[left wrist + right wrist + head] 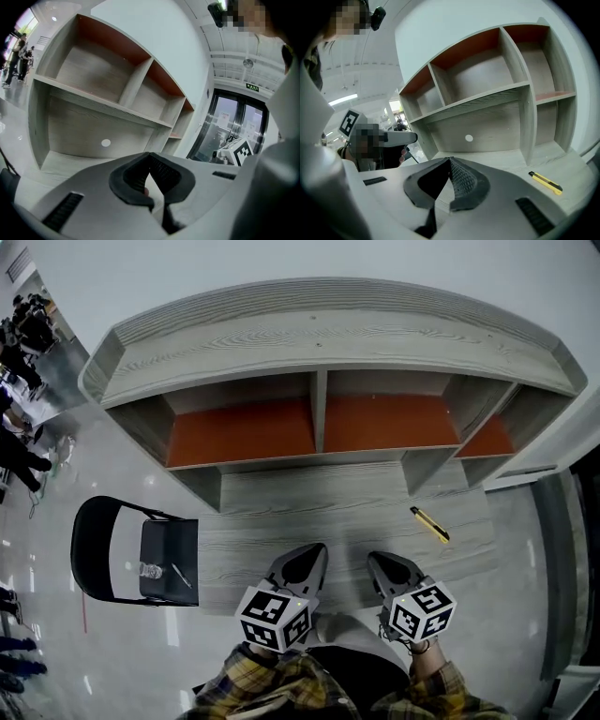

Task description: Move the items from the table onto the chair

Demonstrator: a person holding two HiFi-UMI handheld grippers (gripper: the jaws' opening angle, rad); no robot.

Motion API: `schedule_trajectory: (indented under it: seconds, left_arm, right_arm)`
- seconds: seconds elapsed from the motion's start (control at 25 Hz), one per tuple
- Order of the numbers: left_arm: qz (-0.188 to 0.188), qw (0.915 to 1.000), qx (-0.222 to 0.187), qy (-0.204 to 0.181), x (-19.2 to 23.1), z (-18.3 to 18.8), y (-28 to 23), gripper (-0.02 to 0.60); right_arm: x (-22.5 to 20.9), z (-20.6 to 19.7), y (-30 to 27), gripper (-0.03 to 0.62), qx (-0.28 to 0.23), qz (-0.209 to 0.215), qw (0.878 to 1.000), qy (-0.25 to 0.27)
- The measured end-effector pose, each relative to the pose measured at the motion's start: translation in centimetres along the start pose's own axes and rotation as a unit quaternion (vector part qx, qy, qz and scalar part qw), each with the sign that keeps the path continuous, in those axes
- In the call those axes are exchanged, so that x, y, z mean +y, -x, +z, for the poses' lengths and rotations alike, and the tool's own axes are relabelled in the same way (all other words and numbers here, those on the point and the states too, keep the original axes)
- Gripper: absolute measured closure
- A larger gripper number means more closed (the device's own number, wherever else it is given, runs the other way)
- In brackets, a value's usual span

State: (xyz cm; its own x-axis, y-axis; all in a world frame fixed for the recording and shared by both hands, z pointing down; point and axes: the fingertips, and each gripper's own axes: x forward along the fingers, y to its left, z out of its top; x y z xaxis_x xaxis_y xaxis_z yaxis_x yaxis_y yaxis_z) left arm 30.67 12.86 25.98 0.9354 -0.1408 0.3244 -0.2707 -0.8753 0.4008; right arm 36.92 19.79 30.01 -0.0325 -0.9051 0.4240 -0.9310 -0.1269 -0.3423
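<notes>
Down at the near edge of the table (328, 507): both my grippers sit side by side, pointing out over the wood and tipped a bit downward.
Left gripper (319, 548): clenched, tips meeting (150, 154), nothing pinched in there as far as I can see.
Right gripper (373, 560): same deal, jaws pressed together (450, 160) and empty.
Marker cubes (274, 617): riding on the back ends, right above my plaid sleeves (281, 679).
Yellow utility knife (429, 524): lying flat on the table, off to the right of my right gripper and further out, well apart from it. From the right gripper view it's low on the right (545, 182), near the foot of a shelf upright.
Shelf unit (319, 343): stands along the far side of the table, orange back panels.
Chair (89, 540): black folding one, just off the table's left end.
On the chair seat (169, 538): a small clear thing (150, 570) and a thin stick-like thing (181, 576); too small to tell what they are.
</notes>
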Motion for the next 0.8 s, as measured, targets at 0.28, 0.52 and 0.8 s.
schedule_trajectory:
  seconds: [0.28, 0.52, 0.8]
  left_arm:
    - [-0.011, 0.9999, -0.001, -0.006, -0.4, 0.3, -0.3, 0.577]
    - [-0.001, 0.9997, 0.0, -0.024, 0.3, 1.0, 0.6, 0.58]
    - [0.009, 0.9998, -0.01, -0.015, 1.1, 1.4, 1.1, 0.578]
  right_arm:
    - [0.0, 1.3, -0.1, 0.576, -0.006, 0.001, 1.0, 0.013]
    - [1.0, 2.4, -0.9, 0.576, -0.015, 0.017, 1.0, 0.022]
    - [1.6, 2.4, -1.6, 0.576, -0.013, 0.023, 0.999, 0.024]
